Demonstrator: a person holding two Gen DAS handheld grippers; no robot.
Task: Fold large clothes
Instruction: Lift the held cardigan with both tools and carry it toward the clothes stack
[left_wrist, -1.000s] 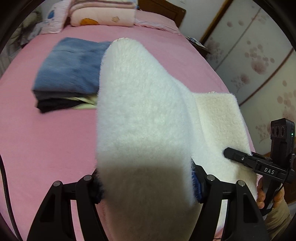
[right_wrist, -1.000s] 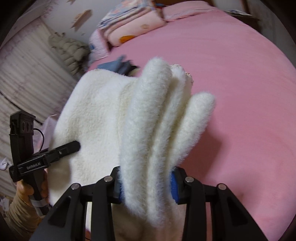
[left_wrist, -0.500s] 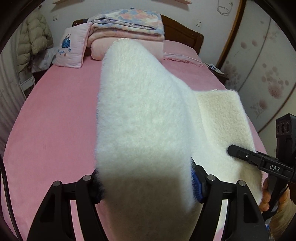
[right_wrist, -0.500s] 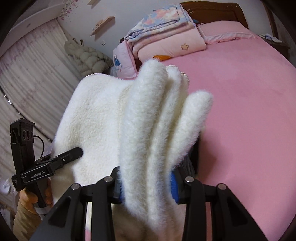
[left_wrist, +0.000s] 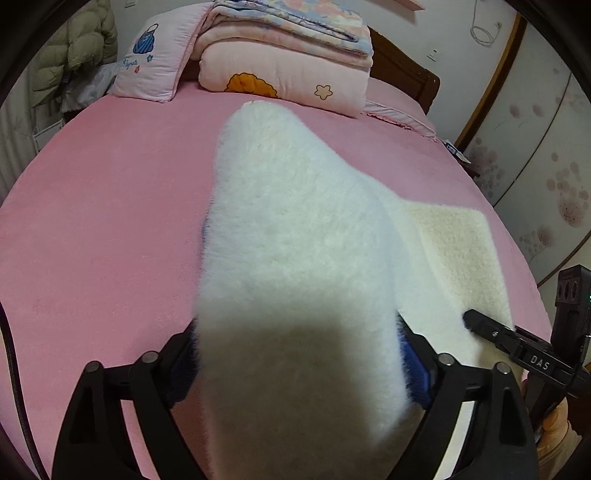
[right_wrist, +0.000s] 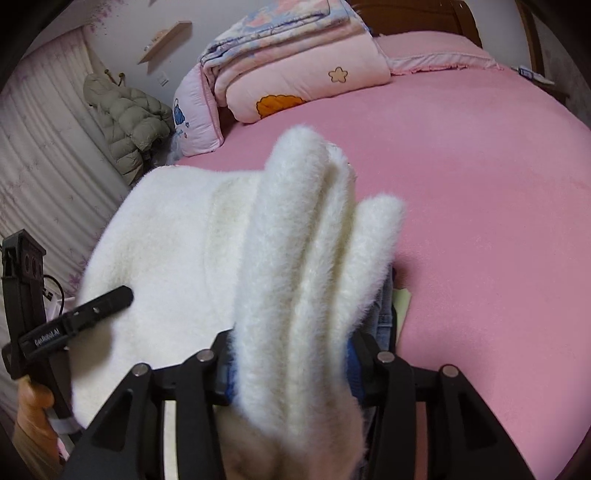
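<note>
A folded white fleece garment (left_wrist: 295, 240) stretches between both grippers over the pink bed (left_wrist: 92, 221). My left gripper (left_wrist: 299, 354) has its jaws opening. The thick fold still fills the gap, and the right blue pad (left_wrist: 415, 365) shows clear of the fleece. My right gripper (right_wrist: 291, 373) is opening too, with its pads still against the bunched folds (right_wrist: 303, 258). Each wrist view shows the other gripper beside the garment: the right gripper (left_wrist: 517, 350) and the left gripper (right_wrist: 74, 317). Under the garment's edge peek folded jeans (right_wrist: 386, 306) and a blue sliver (left_wrist: 204, 229).
Folded pink quilts (left_wrist: 288, 66) and a pink pillow (left_wrist: 151, 62) lie at the head of the bed against a wooden headboard (left_wrist: 402, 62). A green puffer jacket (right_wrist: 125, 118) hangs on the left. Flowered wardrobe doors (left_wrist: 535, 166) stand on the right.
Both grippers carried the fleece garment across the bed until it came over the folded clothes stack, which is now mostly hidden. The left jaws stand wider apart, the right jaws slightly wider.
</note>
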